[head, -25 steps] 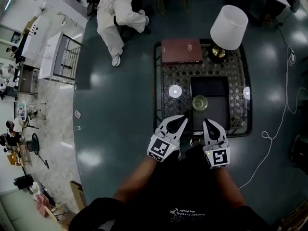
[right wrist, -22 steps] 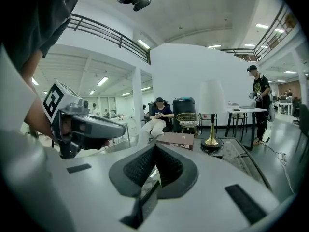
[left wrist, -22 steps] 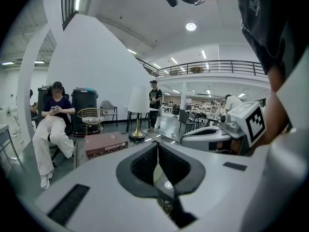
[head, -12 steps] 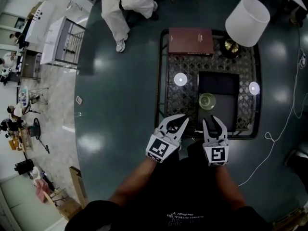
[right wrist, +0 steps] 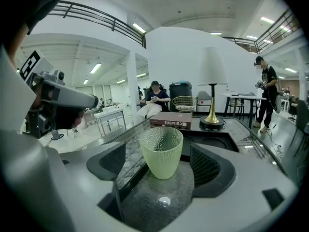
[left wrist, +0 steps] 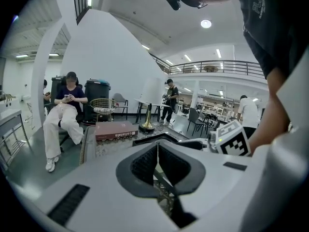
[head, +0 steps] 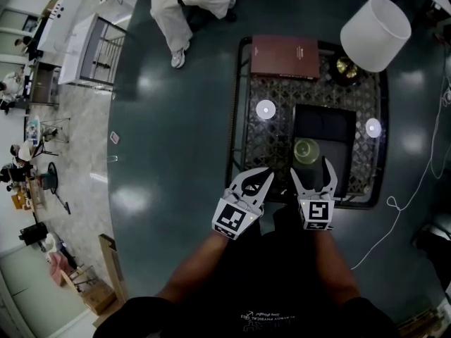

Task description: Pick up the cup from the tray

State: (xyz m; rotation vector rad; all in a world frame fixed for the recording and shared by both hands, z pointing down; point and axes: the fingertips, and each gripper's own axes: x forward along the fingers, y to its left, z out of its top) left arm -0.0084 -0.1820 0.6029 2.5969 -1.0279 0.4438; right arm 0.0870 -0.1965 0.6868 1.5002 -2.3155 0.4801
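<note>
Close to the body, the left gripper (left wrist: 158, 164) hangs clenched on nothing, while the right gripper (head: 312, 172) is opening its jaws toward the green cup (right wrist: 161, 150), which stands untouched just ahead on the dark tray (head: 325, 124); closing off-centre would likely tip it or skid it toward the lamp (head: 375, 32).

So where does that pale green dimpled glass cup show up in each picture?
Head view: pale green dimpled glass cup right of centre, on the dark tray, just ahead of the right gripper.
Left gripper view: not in it.
Right gripper view: dead centre, between that gripper's opening jaws, untouched.
Shared landmark: the dark red rectangular box beyond the tray, in all three.
</note>
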